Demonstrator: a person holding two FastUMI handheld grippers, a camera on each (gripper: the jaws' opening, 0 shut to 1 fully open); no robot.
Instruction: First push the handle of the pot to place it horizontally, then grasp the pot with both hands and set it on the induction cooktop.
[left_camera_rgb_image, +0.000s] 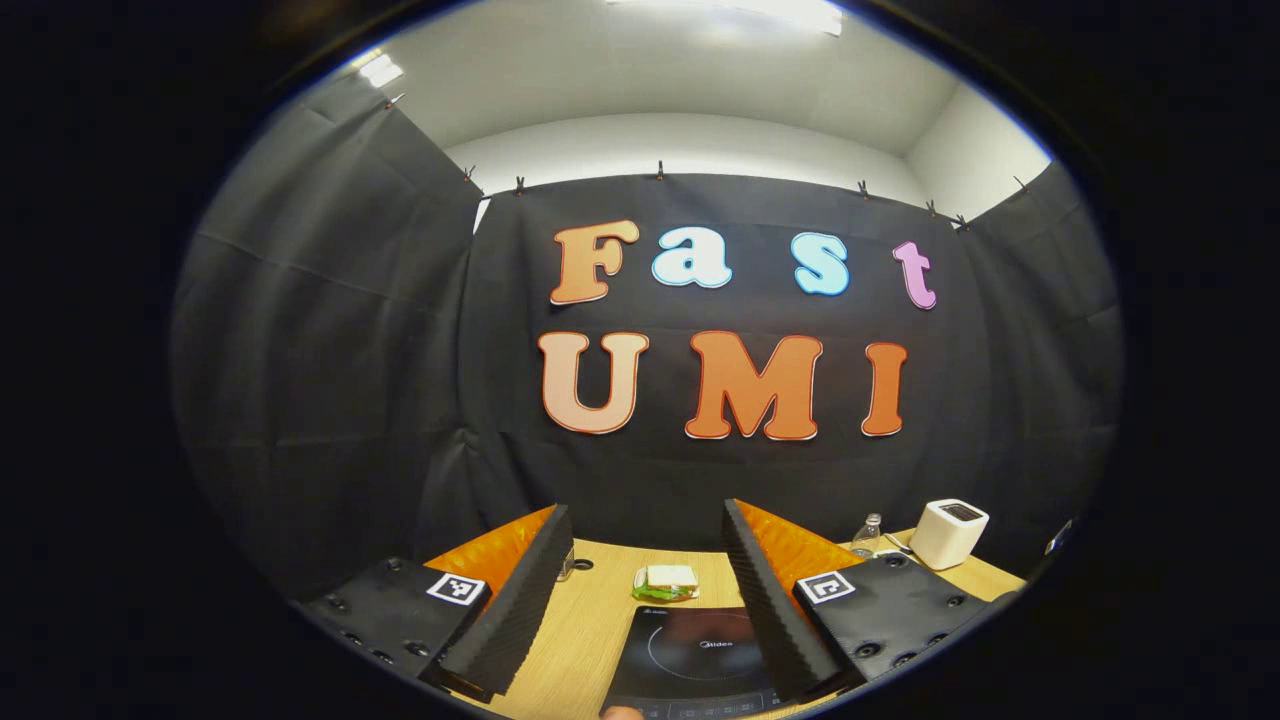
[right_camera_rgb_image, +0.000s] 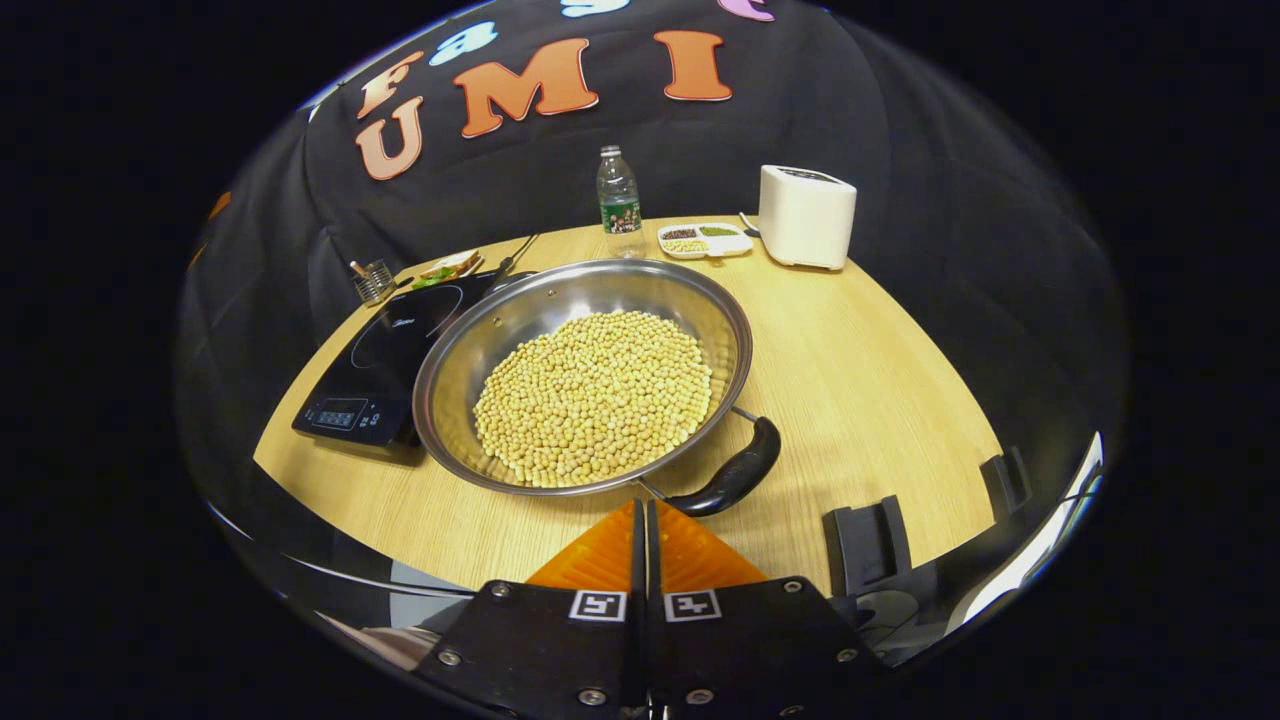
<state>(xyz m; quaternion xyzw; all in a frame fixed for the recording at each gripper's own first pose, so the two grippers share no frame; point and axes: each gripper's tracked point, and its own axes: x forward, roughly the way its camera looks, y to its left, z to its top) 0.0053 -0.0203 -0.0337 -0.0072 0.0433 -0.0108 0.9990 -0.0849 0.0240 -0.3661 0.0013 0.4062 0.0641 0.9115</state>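
In the right gripper view a wide steel pot (right_camera_rgb_image: 720, 310) full of yellow soybeans (right_camera_rgb_image: 595, 395) stands on the wooden table (right_camera_rgb_image: 860, 390). Its black side handle (right_camera_rgb_image: 735, 472) sits at the near right rim, slanted. A thin long handle (right_camera_rgb_image: 512, 260) sticks out at the far side. The black induction cooktop (right_camera_rgb_image: 385, 360) lies just left of the pot, whose rim overlaps the cooktop's edge. My right gripper (right_camera_rgb_image: 645, 510) is shut, empty, its tips just short of the pot's near rim. My left gripper (left_camera_rgb_image: 646, 510) is open, raised above the cooktop (left_camera_rgb_image: 700, 650).
A water bottle (right_camera_rgb_image: 619, 203), a divided dish of beans (right_camera_rgb_image: 704, 240) and a white appliance (right_camera_rgb_image: 806, 216) stand at the table's back. A sandwich (left_camera_rgb_image: 665, 582) and a small wire holder (right_camera_rgb_image: 373, 282) lie behind the cooktop. Black brackets (right_camera_rgb_image: 865, 545) clamp the near right edge.
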